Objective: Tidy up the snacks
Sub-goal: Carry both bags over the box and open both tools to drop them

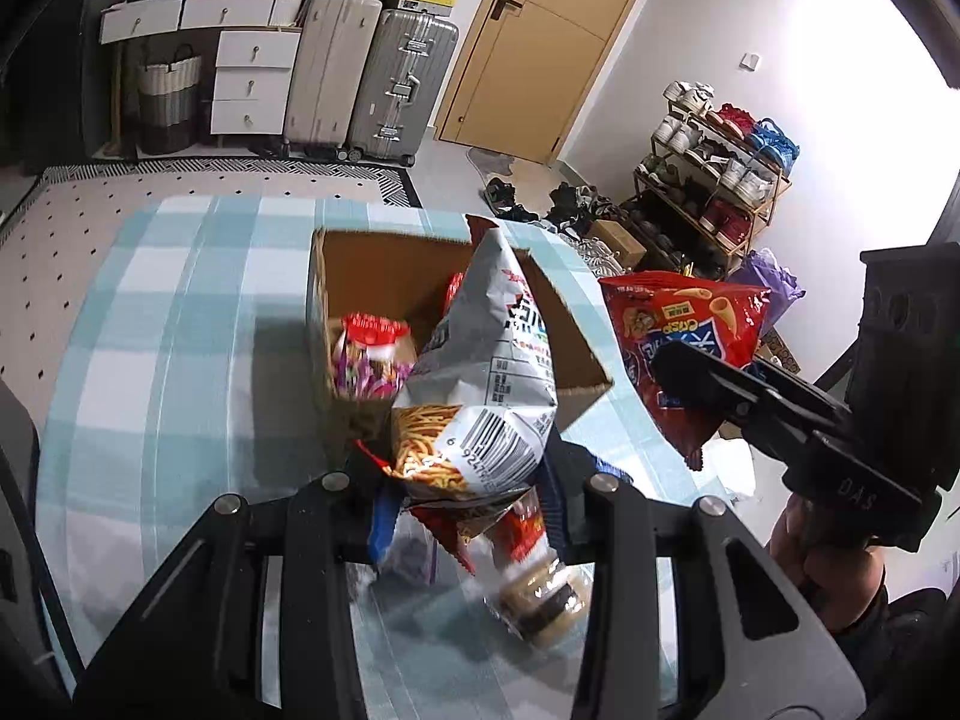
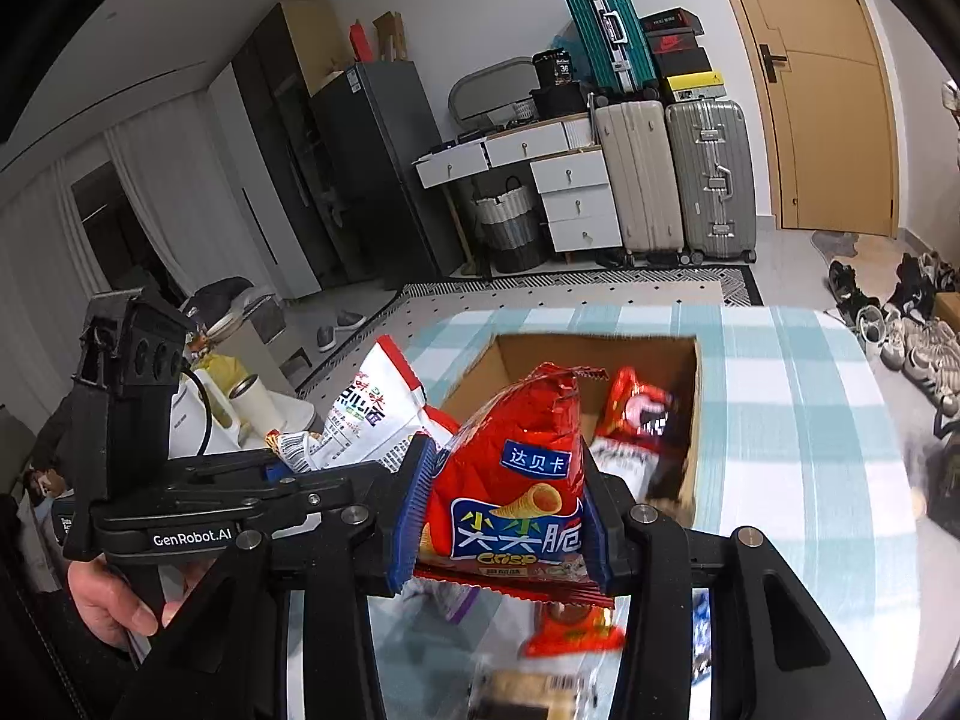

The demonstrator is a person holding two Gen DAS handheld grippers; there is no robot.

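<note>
With several packets already in the open brown cardboard box (image 1: 384,276) at frame centre, the left gripper (image 1: 474,498) clamps a grey-white noodle-snack bag (image 1: 480,384), the right gripper (image 2: 510,516) a red crisp bag (image 2: 516,480), and seemingly a few snacks remain on the tabletop (image 1: 150,300).

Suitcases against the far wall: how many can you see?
3. A beige suitcase stands beside a silver suitcase on the floor; a teal suitcase is stacked above them. Others may be hidden behind.

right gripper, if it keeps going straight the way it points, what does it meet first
Probably the cardboard box on the table: the right gripper, shut on the red crisp bag, points at its open top. Depth is uncertain.
</note>
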